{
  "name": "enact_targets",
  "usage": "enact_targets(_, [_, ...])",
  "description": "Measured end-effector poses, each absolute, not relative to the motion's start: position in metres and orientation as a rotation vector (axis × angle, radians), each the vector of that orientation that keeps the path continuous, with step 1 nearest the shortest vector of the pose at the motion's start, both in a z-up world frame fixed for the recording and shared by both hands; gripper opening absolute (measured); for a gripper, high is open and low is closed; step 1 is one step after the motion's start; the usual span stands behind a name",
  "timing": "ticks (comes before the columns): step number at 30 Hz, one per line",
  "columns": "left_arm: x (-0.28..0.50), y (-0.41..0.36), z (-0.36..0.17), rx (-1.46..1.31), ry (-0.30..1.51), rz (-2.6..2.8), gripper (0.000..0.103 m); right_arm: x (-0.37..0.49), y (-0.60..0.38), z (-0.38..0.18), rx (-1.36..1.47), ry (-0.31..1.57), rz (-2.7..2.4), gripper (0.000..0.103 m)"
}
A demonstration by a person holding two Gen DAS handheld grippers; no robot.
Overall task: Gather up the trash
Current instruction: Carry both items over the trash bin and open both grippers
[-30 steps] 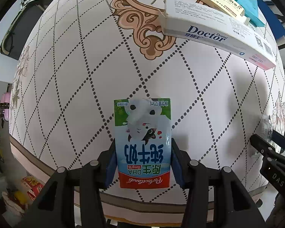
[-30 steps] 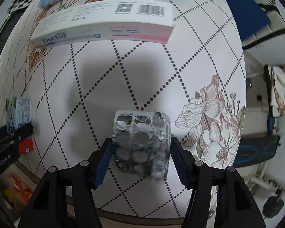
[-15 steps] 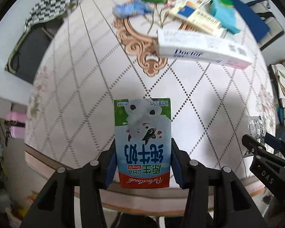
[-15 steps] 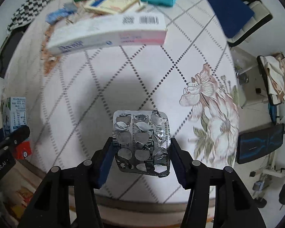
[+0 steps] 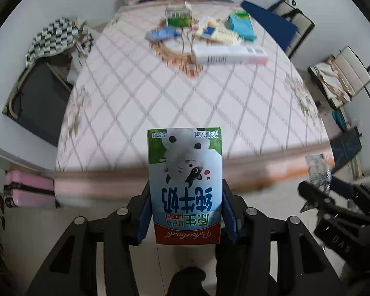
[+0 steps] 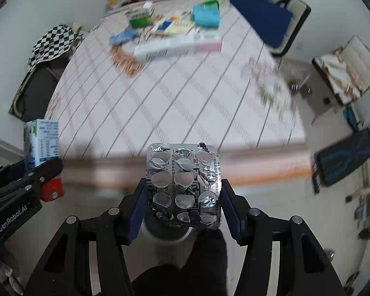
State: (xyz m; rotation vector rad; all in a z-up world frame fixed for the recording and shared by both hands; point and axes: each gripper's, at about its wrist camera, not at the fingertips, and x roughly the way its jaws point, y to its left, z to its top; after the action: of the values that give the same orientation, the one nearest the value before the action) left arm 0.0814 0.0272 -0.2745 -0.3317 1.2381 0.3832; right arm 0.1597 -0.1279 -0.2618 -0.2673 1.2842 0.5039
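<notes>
The left gripper (image 5: 185, 212) is clamped on a small milk carton (image 5: 185, 185), its blue pads pressed against both sides of the carton, which is held upside down in the air over the near edge of the table (image 5: 160, 103). The same carton shows at the left edge of the right wrist view, pinched between the black fingers there. On the far half of the table lie a crumpled blue wrapper (image 5: 161, 34), a green and white box (image 5: 178, 16), a flat yellowish box (image 5: 218, 33), a teal packet (image 5: 241, 26) and, nearer than these, a long white toothpaste box (image 5: 230, 55). The right gripper (image 6: 183, 202) is closed on a used silver pill sheet (image 6: 183, 185), gripped by its two side edges and held off the table, in front of its near edge. Most of its foil pockets are torn open. A dark blue board (image 6: 261, 23) leans past the table's far right corner.
</notes>
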Motion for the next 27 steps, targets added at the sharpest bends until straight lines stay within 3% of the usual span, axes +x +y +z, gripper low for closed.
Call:
enact_targets(5, [0.044, 0.011, -0.326, -0.358, 1.344, 0.347, 0.046, 0.11, -0.142, -0.312, -0.287, 1.389, 0.491, 0.059])
enact_targets(9, [0.028, 0.005, -0.396, -0.409, 1.446, 0.348, 0.046, 0.085, -0.155, -0.376, -0.281, 1.496, 0.489, 0.059])
enact_targets(19, [0.027, 0.022, -0.614, -0.701, 1.562, 0.292, 0.048, 0.079, -0.177, -0.597, -0.119, 1.682, 0.503, 0.059])
enact_targets(20, [0.028, 0.024, -0.633, -0.704, 1.561, 0.296, 0.053, 0.08, -0.177, -0.621, -0.106, 1.696, 0.515, 0.059])
enact_targets(23, [0.027, 0.029, -0.673, -0.662, 1.562, 0.337, 0.092, 0.08, -0.174, -0.678, -0.088, 1.719, 0.548, 0.059])
enact_targets(24, [0.027, 0.03, -0.681, -0.66, 1.564, 0.34, 0.097, 0.08, -0.172, -0.699, -0.086, 1.732, 0.566, 0.059])
enact_targets(26, [0.026, 0.033, -0.698, -0.666, 1.562, 0.357, 0.097, 0.082, -0.171, -0.725, -0.072, 1.755, 0.589, 0.059])
enact_targets(27, [0.025, 0.032, -0.701, -0.665, 1.56, 0.364, 0.097, 0.082, -0.171, -0.736, -0.062, 1.763, 0.597, 0.071])
